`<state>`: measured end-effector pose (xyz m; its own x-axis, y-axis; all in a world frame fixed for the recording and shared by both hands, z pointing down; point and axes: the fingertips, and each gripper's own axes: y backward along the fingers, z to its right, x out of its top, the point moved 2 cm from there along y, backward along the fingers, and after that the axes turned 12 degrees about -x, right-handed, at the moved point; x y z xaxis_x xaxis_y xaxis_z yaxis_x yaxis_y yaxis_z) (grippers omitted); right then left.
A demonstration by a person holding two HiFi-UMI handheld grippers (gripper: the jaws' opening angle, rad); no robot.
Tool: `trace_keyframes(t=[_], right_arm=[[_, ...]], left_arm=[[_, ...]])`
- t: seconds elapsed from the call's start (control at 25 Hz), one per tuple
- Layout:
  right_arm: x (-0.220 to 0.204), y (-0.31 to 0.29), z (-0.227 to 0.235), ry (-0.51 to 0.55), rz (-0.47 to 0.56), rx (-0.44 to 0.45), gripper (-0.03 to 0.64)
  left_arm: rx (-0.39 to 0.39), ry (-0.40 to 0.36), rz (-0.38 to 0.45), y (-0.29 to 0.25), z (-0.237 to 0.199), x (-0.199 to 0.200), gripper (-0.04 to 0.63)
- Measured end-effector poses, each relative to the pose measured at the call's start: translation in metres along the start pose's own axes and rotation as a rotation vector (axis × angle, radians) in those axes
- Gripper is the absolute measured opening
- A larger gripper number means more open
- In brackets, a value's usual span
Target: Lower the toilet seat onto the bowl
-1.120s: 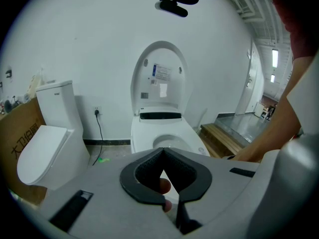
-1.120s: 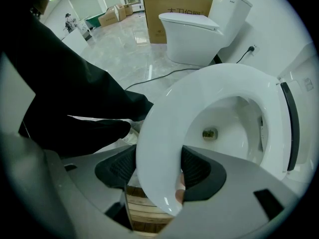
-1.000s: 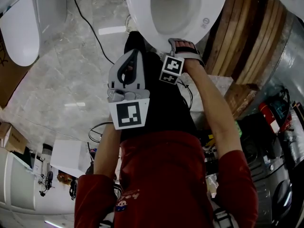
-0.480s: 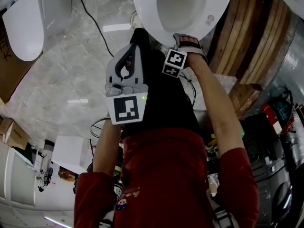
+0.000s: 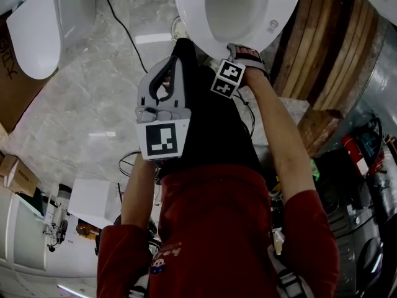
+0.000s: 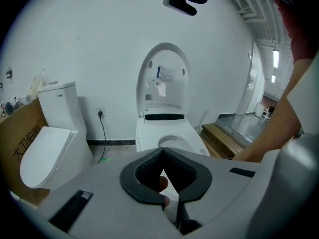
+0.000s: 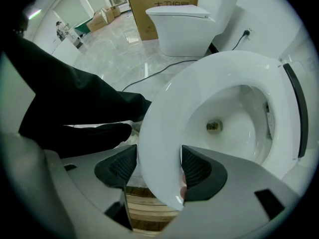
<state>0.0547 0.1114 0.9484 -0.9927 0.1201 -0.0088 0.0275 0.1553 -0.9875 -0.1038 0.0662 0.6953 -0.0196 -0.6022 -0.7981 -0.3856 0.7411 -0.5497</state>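
Note:
The white toilet seat [image 7: 159,133] lies round the open bowl [image 7: 234,123], which the head view shows at its top edge. Its lid [image 6: 164,76] stands upright against the wall. My right gripper [image 7: 157,159] straddles the seat's front rim with one pad on each side, shut on it. My left gripper [image 6: 162,151] hangs in the air in front of the toilet, well short of it, with its jaw tips together and nothing between them. In the head view the left gripper [image 5: 175,62] is below and left of the bowl's rim [image 5: 189,17].
A second toilet [image 6: 52,143] with its lid closed stands to the left, next to a cardboard box [image 7: 159,4]. A black cable [image 5: 121,30] runs over the marble floor. A wooden step [image 5: 322,48] lies right of the bowl, with tools and clutter behind me.
Almost nothing: both grippers sit slightly higher in the head view, and the right one stays on the seat's front rim.

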Motion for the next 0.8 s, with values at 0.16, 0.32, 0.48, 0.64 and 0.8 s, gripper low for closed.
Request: trace_keyframes(t=[0.16,0.32,0.48,0.64,0.8], right_arm=[[0.002,0.011,-0.002,-0.048,0.016,-0.028,0.262],[0.004,0.029,0.000,-0.123,0.057,-0.067,0.262],[0.002,0.046,0.007,-0.187,0.075,-0.089,0.262],[0.000,0.072,0.013,-0.233,0.092,-0.105,0.262],[0.000,0.103,0.028,-0.278,0.123,-0.146,0.262]], left_arm=[[-0.003,-0.014,0.027,0.004,0.002,0.013,0.012],[0.010,-0.043,0.051,0.012,0.004,0.030,0.012],[0.068,-0.075,0.068,0.024,0.004,0.046,0.012],[0.090,-0.087,0.096,0.036,0.012,0.064,0.012],[0.106,-0.101,0.146,0.046,0.016,0.089,0.012]])
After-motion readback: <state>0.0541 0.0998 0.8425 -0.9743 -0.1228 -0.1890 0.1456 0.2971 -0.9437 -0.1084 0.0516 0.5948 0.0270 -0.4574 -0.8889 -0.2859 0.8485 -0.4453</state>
